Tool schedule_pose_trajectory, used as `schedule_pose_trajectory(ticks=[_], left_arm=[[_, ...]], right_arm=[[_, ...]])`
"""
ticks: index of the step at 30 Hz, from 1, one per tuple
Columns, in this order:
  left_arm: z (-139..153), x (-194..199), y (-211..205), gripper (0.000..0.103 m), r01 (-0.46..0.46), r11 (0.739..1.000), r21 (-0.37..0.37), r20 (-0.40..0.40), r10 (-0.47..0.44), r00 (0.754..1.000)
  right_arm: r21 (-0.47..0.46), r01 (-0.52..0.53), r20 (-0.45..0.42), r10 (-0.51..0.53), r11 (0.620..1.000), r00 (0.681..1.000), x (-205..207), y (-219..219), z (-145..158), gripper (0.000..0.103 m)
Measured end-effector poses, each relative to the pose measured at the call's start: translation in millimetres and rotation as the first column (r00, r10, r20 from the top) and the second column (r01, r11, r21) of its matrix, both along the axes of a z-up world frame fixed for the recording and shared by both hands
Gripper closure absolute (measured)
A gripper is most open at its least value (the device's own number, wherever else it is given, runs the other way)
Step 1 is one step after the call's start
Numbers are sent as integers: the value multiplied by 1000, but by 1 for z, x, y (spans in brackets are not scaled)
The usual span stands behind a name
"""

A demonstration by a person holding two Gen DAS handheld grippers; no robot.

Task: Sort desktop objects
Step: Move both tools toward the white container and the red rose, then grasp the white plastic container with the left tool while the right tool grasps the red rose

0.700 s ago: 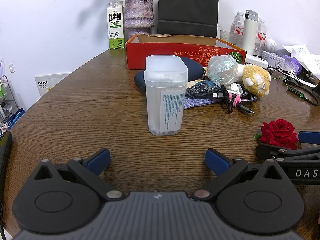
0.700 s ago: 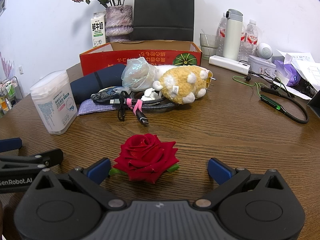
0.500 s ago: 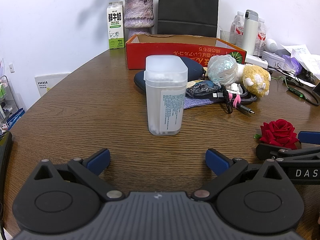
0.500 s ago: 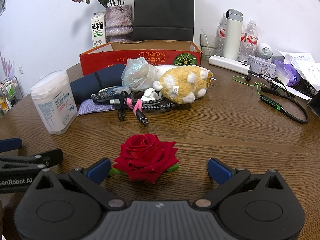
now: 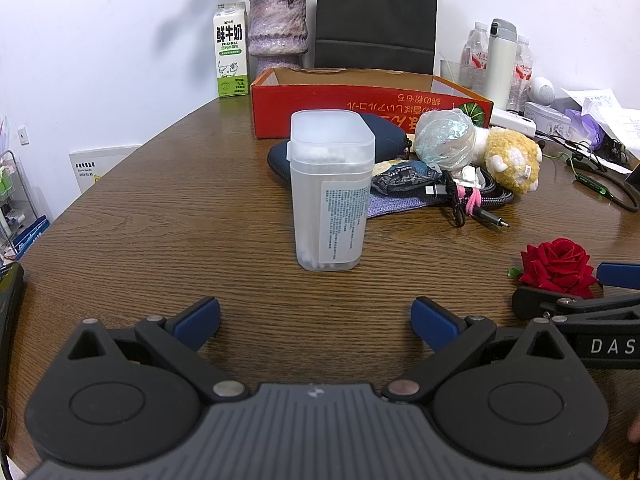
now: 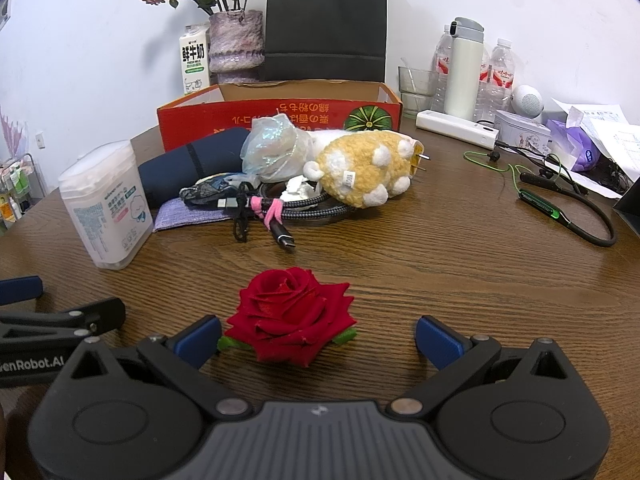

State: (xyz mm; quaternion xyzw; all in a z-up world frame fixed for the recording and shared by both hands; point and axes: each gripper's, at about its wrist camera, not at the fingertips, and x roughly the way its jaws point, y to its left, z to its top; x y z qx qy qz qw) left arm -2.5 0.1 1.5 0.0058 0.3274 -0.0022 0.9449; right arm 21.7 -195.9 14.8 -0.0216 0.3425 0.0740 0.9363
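Note:
My left gripper (image 5: 316, 320) is open and empty, low over the wooden table, facing a translucent cotton-swab box (image 5: 330, 190) that stands upright a short way ahead. My right gripper (image 6: 318, 338) is open; a red fabric rose (image 6: 290, 318) lies on the table between its fingertips, close to the left one, not gripped. The rose also shows in the left wrist view (image 5: 558, 266). The box also shows in the right wrist view (image 6: 106, 204). Behind lie a yellow plush toy (image 6: 366, 172), a crumpled plastic bag (image 6: 272, 148), bundled cables (image 6: 276, 210), a dark blue pouch (image 6: 192, 166) and a red cardboard box (image 6: 280, 114).
At the back stand a milk carton (image 5: 230, 50), a flower vase (image 5: 278, 30) and a black paper bag (image 5: 376, 12). To the right are bottles (image 6: 466, 68), a white power strip (image 6: 456, 128), a neckband earphone (image 6: 560, 208) and papers (image 6: 600, 122).

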Motion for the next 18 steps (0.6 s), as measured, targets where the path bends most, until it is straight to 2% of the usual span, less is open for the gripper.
schedule_pose_trajectory(ticks=[7, 10, 13, 15, 18], left_arm=[[0, 0, -2, 0, 20, 1000, 4, -3, -20, 1000], [5, 0, -6, 0, 21, 999, 36, -1, -21, 1000], [16, -1, -4, 0, 35, 999, 28, 70, -37, 997], [25, 2, -4, 0, 40, 999, 15, 106, -41, 993], [33, 13, -5, 8, 51, 999, -3, 122, -51, 991]], right_arm=[[-7, -21, -14, 21, 1000, 1000, -4, 2, 1, 0], [-7, -23, -32, 23, 1000, 999, -2, 2, 3, 0], [-8, -54, -14, 54, 998, 998, -8, 2, 4, 10], [-3, -69, -1, 69, 998, 998, -13, 0, 6, 11], [-4, -66, 27, 67, 998, 997, -17, -2, 9, 13]])
